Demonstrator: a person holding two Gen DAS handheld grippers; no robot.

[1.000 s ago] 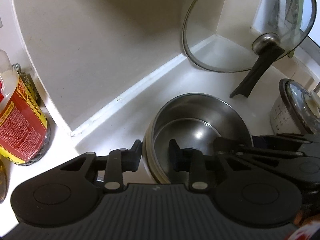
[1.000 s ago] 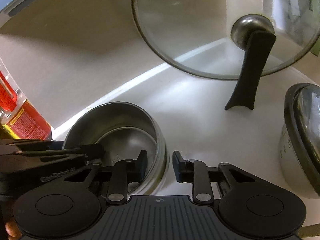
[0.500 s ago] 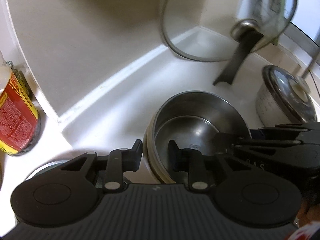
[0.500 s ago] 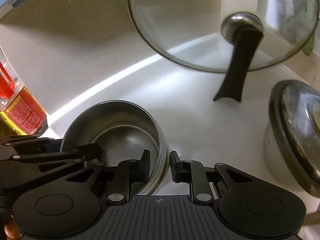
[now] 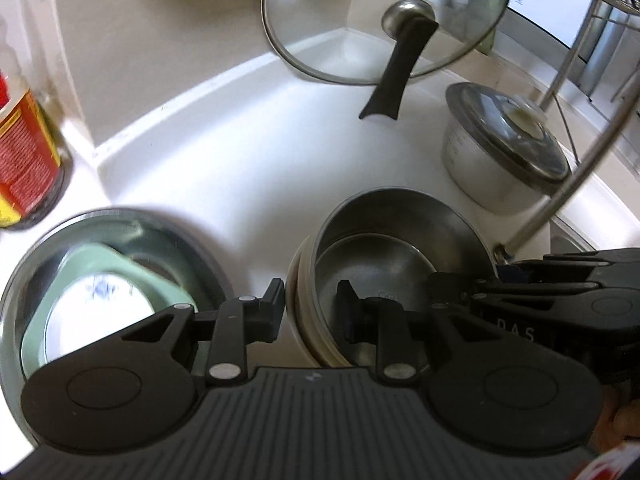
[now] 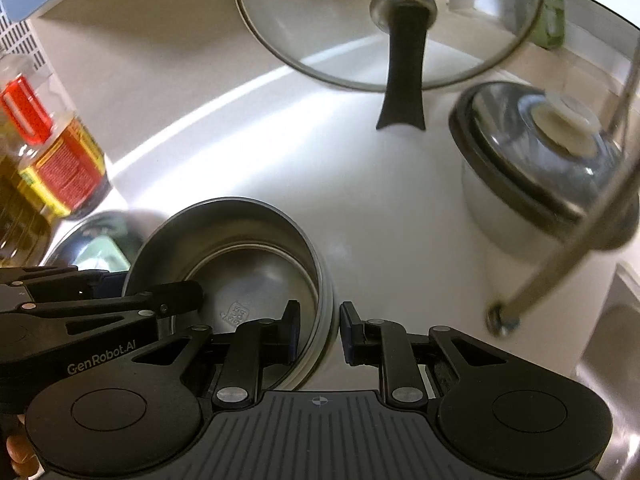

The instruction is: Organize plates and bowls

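Between both hand-held grippers, a steel bowl stack is carried over the white surface (image 5: pixel 240 168).

The steel bowl (image 5: pixel 400 264) sits nested in a cream-rimmed bowl (image 5: pixel 298 304); it is stiff, smooth and probably slippery, and light enough, I judge, so the thin rim is the only good place to grasp, at two opposite sides. The left hand-held gripper (image 5: pixel 310 312) is clamped on the near-left rim, the right hand-held gripper (image 6: pixel 318 330) on the opposite rim, one finger inside and one outside. Compared with the earlier frames, the stack keeps its place between the fingers, but the glass lid (image 5: pixel 384 20) and the lidded pot (image 5: pixel 504 148) stand differently, and a metal basin (image 5: pixel 104 280) holding a green plate (image 5: pixel 100 280) has appeared at the left.
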